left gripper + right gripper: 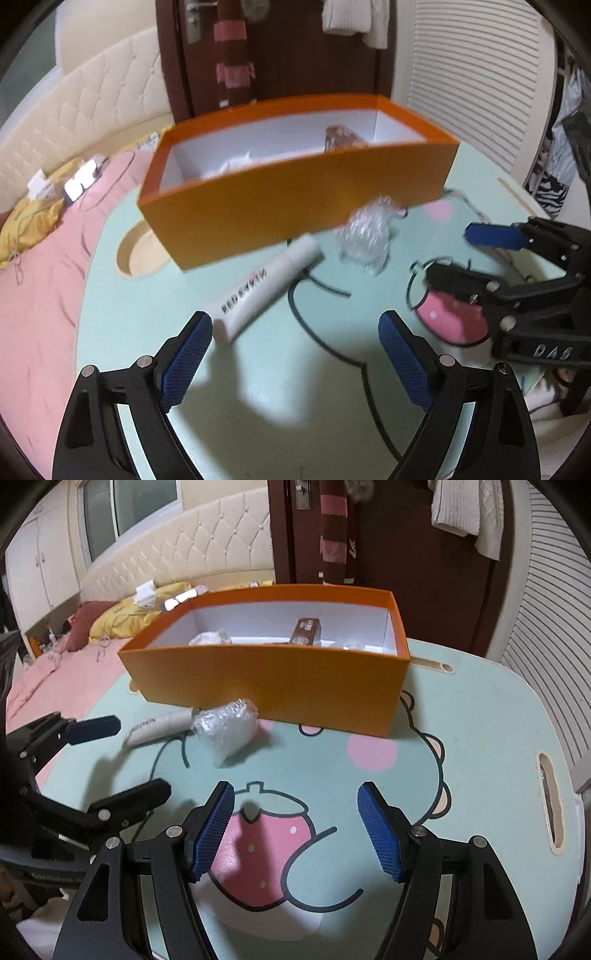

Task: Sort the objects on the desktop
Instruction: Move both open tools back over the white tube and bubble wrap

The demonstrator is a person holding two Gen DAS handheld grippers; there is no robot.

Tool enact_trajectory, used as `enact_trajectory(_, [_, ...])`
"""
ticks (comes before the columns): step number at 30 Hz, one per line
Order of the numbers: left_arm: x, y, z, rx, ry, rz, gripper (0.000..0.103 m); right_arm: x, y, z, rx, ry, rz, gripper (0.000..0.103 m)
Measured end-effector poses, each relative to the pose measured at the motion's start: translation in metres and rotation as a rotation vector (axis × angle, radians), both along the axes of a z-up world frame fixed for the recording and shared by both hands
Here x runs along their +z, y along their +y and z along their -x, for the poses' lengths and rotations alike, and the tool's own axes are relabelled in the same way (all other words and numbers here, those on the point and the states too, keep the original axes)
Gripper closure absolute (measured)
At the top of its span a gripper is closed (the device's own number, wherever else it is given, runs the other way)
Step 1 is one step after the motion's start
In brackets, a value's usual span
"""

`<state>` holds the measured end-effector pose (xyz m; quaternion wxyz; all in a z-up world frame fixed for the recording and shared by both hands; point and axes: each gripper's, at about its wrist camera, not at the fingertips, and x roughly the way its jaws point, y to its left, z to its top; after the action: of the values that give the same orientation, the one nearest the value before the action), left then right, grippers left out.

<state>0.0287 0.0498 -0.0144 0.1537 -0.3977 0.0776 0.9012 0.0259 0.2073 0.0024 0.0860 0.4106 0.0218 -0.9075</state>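
The left tool [295, 354], black with blue bumpy pads, hangs over the bench with its two fingers spread wide and nothing between them. The right tool [295, 827] looks the same; its fingers are apart too, and only the picture of a pink strawberry [258, 853] on the bench shows between them. The bench is a mint green top with a cartoon bear drawn on it [480, 738]. A little farther out, just past the left tool's fingers, lies a white squeeze tube with dark letters [266, 291], flat on its side, its far end near the box. A thin black cord [314, 284] curls beside it. Next to the tube sits a crumpled clear plastic bubble wrap bundle [227, 731], just in front of the box. Behind them stands a long orange cardboard box with white insides [273, 686], open at the top. Inside it are a small brown box with shiny bits [306, 631] and some white wrapped things [210, 638]. Far back there is a bed with a pink sheet [37, 295], a dark brown door [406, 554], and a white slatted wall [472, 92].
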Motion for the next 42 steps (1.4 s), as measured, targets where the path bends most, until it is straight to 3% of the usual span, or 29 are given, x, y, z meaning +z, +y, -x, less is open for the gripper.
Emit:
enact_trajectory(4, [-0.006, -0.004, 0.002, 0.023, -0.012, -0.029, 0.002, -0.005, 0.002, -0.001, -0.029, 0.004, -0.018, 0.031])
enact_trajectory(7, [-0.008, -0.004, 0.002, 0.028, -0.016, -0.027, 0.001, -0.008, -0.003, -0.002, -0.031, 0.005, -0.069, 0.021])
enact_trajectory(22, [-0.009, -0.006, -0.002, 0.015, -0.017, -0.029, 0.001, -0.009, -0.005, -0.003, -0.036, 0.006, -0.083, 0.02])
enact_trajectory(24, [-0.008, -0.006, -0.004, -0.018, -0.005, -0.027, 0.005, -0.009, -0.005, -0.003, -0.034, 0.006, -0.083, 0.02])
enact_trajectory(26, [-0.005, -0.006, -0.005, -0.039, 0.018, -0.013, 0.017, -0.009, -0.005, -0.004, -0.032, 0.005, -0.083, 0.018])
enact_trajectory(36, [0.013, -0.024, 0.009, -0.014, 0.066, -0.022, 0.017, -0.008, -0.005, -0.004, -0.031, 0.005, -0.083, 0.018])
enact_trajectory(42, [0.01, -0.024, 0.024, -0.031, -0.013, -0.076, 0.017, -0.007, -0.01, -0.009, -0.036, 0.005, -0.084, 0.018])
